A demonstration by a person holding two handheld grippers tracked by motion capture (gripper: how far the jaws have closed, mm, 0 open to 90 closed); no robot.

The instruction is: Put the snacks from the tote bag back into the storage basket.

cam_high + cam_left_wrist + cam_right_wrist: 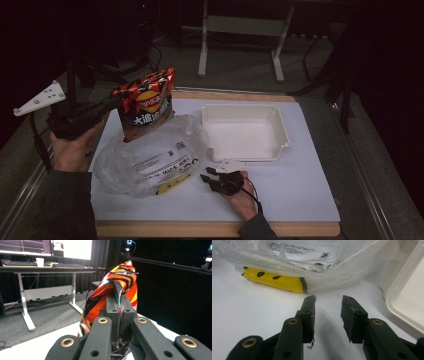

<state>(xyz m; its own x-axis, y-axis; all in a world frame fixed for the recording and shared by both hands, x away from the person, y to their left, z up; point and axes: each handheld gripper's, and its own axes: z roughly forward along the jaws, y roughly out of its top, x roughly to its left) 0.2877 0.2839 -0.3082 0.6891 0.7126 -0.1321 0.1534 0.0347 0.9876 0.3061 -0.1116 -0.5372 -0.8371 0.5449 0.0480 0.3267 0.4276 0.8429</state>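
Observation:
A red and orange chip bag (pixel 146 104) hangs upright in the air above the clear plastic bag (pixel 150 160). My left gripper (pixel 116 101) is shut on the chip bag's left edge; in the left gripper view the foil (pixel 117 290) is pinched flat between the two jaws of that gripper (pixel 120 312). The clear plastic bag lies crumpled on the white table cover, with a yellow spotted band (pixel 274 281) at its near edge. My right gripper (pixel 207 174) rests low on the table just right of the plastic bag, open, with nothing between the jaws of the gripper (pixel 328 305).
A white plastic tray (pixel 246 131) sits empty on the table to the right of the bags. A desk frame (pixel 240 40) stands on the floor beyond the table. The white cover (pixel 300 190) lies bare at the right front.

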